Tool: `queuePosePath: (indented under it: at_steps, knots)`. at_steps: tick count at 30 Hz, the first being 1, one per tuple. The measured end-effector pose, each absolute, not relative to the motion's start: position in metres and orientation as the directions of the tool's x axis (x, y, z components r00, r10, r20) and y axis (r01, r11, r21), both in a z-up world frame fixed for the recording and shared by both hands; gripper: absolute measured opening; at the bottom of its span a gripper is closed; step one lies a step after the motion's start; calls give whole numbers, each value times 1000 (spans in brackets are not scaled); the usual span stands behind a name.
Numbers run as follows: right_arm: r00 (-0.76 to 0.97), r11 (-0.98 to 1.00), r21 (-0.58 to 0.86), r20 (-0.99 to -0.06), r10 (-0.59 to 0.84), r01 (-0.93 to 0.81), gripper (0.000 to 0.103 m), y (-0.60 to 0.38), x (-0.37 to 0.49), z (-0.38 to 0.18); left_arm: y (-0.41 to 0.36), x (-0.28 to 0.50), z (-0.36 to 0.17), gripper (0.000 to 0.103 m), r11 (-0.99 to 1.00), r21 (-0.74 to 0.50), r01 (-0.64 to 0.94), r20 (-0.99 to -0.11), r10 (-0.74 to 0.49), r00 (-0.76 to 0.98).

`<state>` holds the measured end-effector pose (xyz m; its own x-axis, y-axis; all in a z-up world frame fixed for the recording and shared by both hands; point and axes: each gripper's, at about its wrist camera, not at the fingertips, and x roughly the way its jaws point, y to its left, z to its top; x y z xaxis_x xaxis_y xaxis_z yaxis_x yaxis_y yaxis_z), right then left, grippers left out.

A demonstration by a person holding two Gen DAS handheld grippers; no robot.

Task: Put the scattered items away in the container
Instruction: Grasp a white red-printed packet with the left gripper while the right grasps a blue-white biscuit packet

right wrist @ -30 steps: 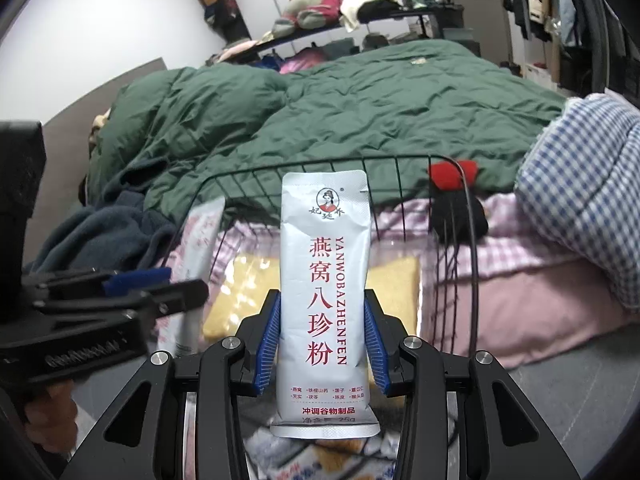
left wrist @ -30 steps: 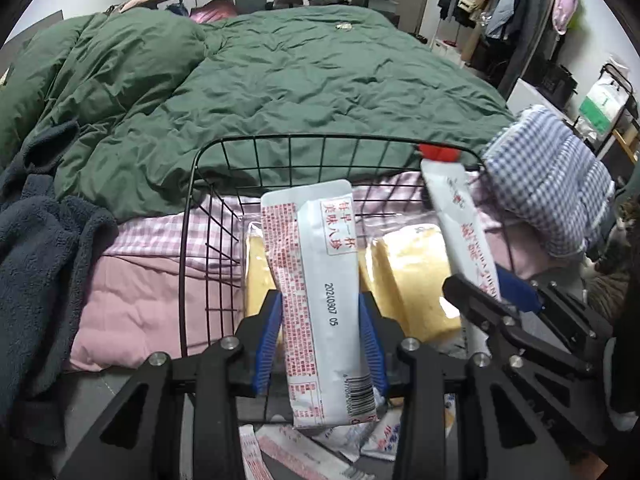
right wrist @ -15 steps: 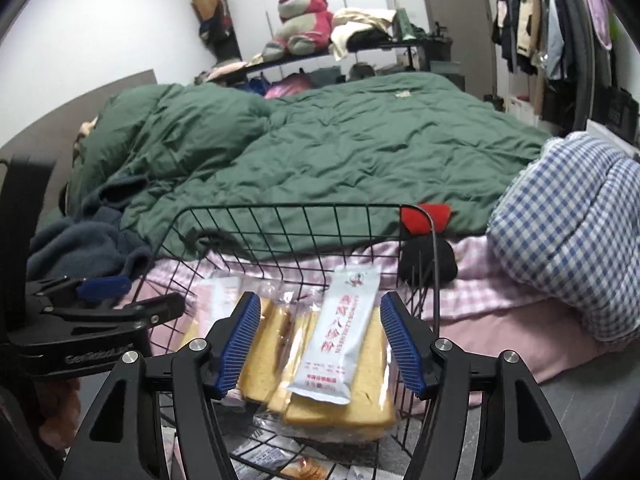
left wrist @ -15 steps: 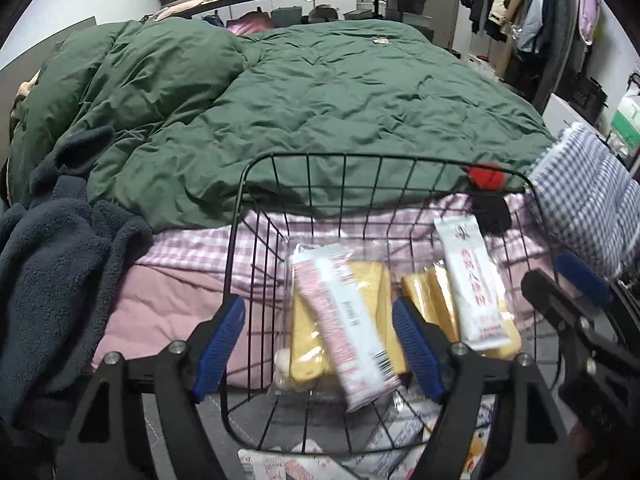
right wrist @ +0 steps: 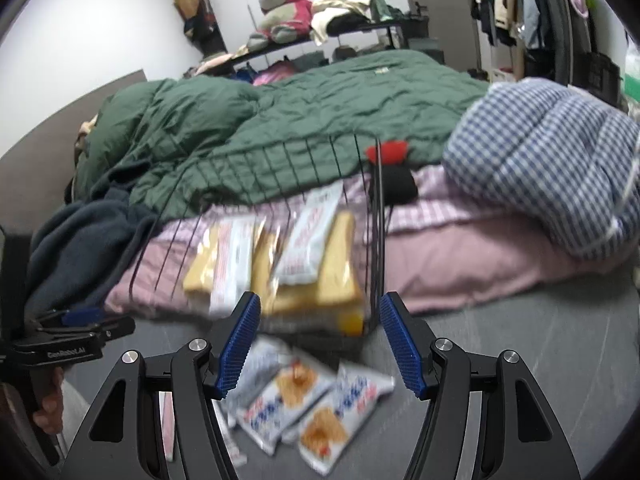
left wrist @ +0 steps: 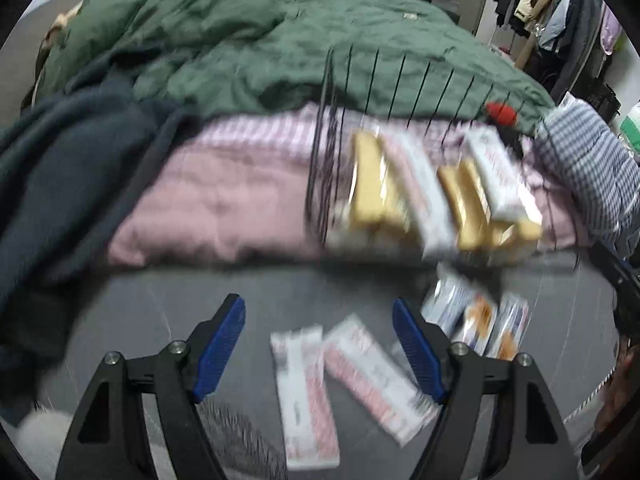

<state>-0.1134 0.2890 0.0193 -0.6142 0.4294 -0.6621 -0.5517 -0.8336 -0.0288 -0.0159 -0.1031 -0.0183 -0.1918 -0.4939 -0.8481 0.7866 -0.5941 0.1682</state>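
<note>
A black wire basket (left wrist: 320, 168) (right wrist: 374, 240) stands on the grey floor against the bed, holding bagged bread slices (left wrist: 372, 184) (right wrist: 332, 276) and two white sachets (left wrist: 496, 172) (right wrist: 312, 236). My left gripper (left wrist: 320, 344) is open and empty above two pink-and-white sachets (left wrist: 304, 392) lying on the floor. My right gripper (right wrist: 320, 340) is open and empty, over several white-and-orange snack packets (right wrist: 304, 404) (left wrist: 480, 320) in front of the basket. The left gripper's body (right wrist: 68, 348) shows at the left edge of the right wrist view. Both views are motion-blurred.
The bed carries a green duvet (right wrist: 320, 120), a pink sheet (left wrist: 224, 200), a dark blue fleece (left wrist: 68, 160) hanging at the left and a blue checked bundle (right wrist: 552, 160) at the right. A clothes rack (left wrist: 560, 20) stands at the far right.
Both grippers opened and dropped their white sachets into the basket. Both then drew back and tilted down toward the packets on the floor, the left swinging left.
</note>
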Motion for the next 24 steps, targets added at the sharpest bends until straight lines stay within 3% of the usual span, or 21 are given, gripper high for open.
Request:
queuePosePath:
  at_steps: [15,24]
  knots:
    - [-413,-795,-53,-832,369,-604,63,260,-103,-88,-98,30,-113,79,-589,197,784,-920,-387,-60]
    - [-357,-703,-36,-842,404,-710,63,295,-107,-109,-105,30,-125,79,-561,207,802,-925,-378,-26]
